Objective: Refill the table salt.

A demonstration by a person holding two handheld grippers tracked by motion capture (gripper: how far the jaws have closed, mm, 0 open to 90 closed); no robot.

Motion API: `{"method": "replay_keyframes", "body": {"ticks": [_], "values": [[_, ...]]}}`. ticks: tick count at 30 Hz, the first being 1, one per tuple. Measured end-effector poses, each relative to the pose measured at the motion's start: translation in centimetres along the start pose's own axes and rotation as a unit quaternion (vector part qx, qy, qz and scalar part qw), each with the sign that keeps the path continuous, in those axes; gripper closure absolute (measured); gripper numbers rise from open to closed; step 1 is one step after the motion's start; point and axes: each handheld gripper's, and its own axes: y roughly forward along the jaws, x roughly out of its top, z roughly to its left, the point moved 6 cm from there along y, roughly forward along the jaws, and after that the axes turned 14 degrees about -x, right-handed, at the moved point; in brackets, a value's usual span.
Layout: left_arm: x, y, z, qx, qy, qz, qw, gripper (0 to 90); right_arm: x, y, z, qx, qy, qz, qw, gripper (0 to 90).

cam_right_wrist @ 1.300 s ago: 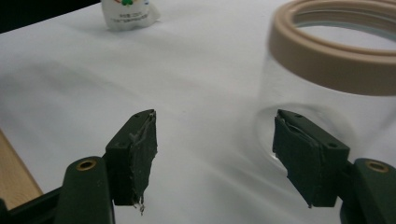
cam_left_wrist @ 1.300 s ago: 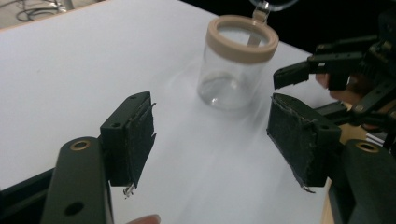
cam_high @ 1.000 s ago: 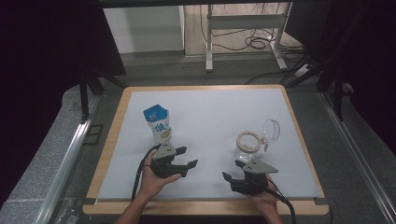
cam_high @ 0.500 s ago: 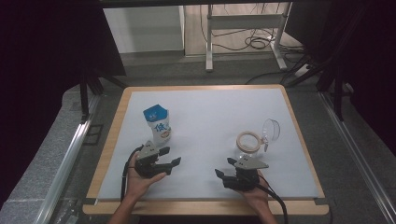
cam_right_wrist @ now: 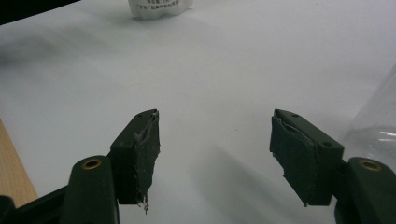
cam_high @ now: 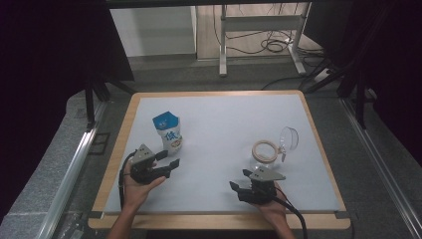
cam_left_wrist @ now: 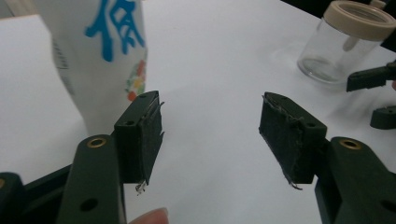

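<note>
A white pouch with a blue top and blue print (cam_high: pixel 168 132) stands upright on the left of the white mat (cam_high: pixel 224 119). In the left gripper view the pouch (cam_left_wrist: pixel 102 56) rises just beyond my left jaw. My left gripper (cam_high: pixel 168 159) (cam_left_wrist: pixel 212 135) lies below and beside the pouch, open; its jaws have just been closing a little with nothing between them. A clear jar with a beige rim (cam_high: pixel 263 151) (cam_left_wrist: pixel 348 44) stands at the right. My right gripper (cam_high: pixel 240 179) (cam_right_wrist: pixel 215 149) is open just in front of the jar (cam_right_wrist: pixel 376 126), with only mat between its jaws.
A clear domed lid (cam_high: pixel 289 139) lies right beside the jar. The mat sits in a wooden frame (cam_high: pixel 114 164) on a table with metal rails. Past the far edge are a desk leg and cables on the floor (cam_high: pixel 268 47).
My left gripper has slid left along the mat, away from the spot under the pouch, and its jaws now point right. The right gripper has barely shifted.
</note>
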Motion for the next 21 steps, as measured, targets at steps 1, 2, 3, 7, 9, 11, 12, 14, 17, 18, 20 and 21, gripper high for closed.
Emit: {"method": "replay_keyframes", "body": {"ticks": [1,2,3,7,9,11,12,14,17,18,20,21], "values": [[0.1,-0.2,0.2,0.004,0.0,-0.002,1.0,39.3,0.0,0.0,0.0,-0.001,0.0,0.0,1.0,33.6],[0.2,-0.4,0.3,0.006,-0.001,-0.005,1.0,39.5,0.1,0.0,-0.1,-0.002,0.0,0.0,1.0,33.6],[0.3,-0.6,0.5,0.008,-0.002,-0.008,0.9999,39.5,0.1,0.0,0.0,-0.002,0.0,0.0,1.0,33.6],[0.8,-1.3,1.3,0.024,-0.002,-0.015,0.9996,40.5,0.0,0.1,0.0,-0.004,-0.003,0.001,1.0,33.6],[1.1,-1.5,1.6,0.032,-0.002,-0.018,0.9993,41.3,-0.1,0.1,0.1,-0.004,-0.004,0.002,1.0,33.5],[1.5,-1.8,2.2,0.04,-0.003,-0.021,0.999,42.6,-0.1,0.1,0.2,-0.002,-0.005,0.004,1.0,33.5],[1.7,-1.9,2.5,0.043,-0.004,-0.024,0.9988,43.3,-0.2,0.1,0.2,-0.004,-0.008,0.005,0.9999,33.5],[2.3,-2.0,3.2,0.048,-0.008,-0.028,0.9984,44.1,-0.2,0.2,0.3,-0.003,-0.01,0.004,0.9999,33.5],[3.2,-2.1,4.2,0.047,-0.013,-0.037,0.9982,46.9,-0.2,0.2,0.3,-0.005,-0.01,0.006,0.9999,33.5],[3.6,-2.1,4.5,0.044,-0.013,-0.041,0.9981,47.6,-0.2,0.1,0.2,-0.006,-0.011,0.007,0.9999,33.5],[4.3,-2.1,5.0,0.046,-0.011,-0.045,0.9979,50.2,-0.2,0.2,0.2,-0.008,-0.01,0.008,0.9999,33.5],[4.7,-2.1,5.2,0.042,-0.012,-0.05,0.9978,51.0,-0.2,0.2,0.2,-0.009,-0.01,0.009,0.9999,33.5]]}}
